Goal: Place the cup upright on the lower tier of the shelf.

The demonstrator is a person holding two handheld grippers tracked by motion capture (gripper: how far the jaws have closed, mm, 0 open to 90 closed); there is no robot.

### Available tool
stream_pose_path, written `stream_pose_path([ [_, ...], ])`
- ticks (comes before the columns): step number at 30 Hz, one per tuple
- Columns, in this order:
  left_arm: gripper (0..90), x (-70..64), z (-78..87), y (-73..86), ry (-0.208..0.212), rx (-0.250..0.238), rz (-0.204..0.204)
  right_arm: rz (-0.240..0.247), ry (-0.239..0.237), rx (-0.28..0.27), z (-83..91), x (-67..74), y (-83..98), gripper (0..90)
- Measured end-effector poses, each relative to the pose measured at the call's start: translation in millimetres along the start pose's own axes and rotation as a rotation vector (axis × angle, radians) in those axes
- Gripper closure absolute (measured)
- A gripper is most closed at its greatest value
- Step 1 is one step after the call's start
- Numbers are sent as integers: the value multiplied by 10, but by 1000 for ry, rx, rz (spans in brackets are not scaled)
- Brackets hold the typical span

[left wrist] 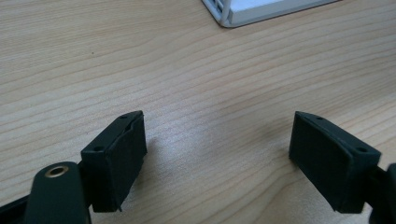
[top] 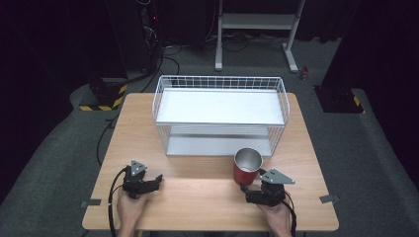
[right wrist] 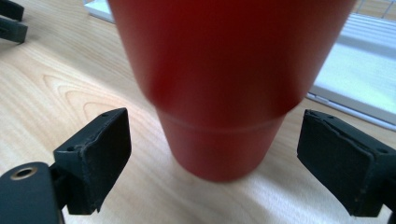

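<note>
White wire shelf rack (top: pixel 220 113) on wooden table (top: pixel 148 128).

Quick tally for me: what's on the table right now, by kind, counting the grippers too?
Red cup, standing upright on the table: 1
White wire basket rack: 1
Handheld grippers: 2, the left gripper open over bare wood and the right gripper open around the cup's base
Total: 4

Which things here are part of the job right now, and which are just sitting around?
In the job: red cup; right hand-held gripper, open, jaws either side of the cup.
Lying about: left hand-held gripper, open over bare table; white wire shelf rack.
</note>
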State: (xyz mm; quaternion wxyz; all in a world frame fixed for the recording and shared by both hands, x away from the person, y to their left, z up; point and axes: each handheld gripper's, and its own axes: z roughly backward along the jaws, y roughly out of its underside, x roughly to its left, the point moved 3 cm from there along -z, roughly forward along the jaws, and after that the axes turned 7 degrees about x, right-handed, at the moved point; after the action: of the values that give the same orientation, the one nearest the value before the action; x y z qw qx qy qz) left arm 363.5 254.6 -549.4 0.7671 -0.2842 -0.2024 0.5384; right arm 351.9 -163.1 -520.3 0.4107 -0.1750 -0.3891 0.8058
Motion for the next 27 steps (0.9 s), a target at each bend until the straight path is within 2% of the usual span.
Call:
stream_pose_path([
  [5,193,0,0,0,-1,0,0,13,12,1,-73,12,-41,96],
  [18,192,-2,-1,0,0,0,2,11,37,-1,-226,12,-123,98],
  [27,192,-3,0,0,1,1,2,24,58,-14,-278,14,-165,116],
])
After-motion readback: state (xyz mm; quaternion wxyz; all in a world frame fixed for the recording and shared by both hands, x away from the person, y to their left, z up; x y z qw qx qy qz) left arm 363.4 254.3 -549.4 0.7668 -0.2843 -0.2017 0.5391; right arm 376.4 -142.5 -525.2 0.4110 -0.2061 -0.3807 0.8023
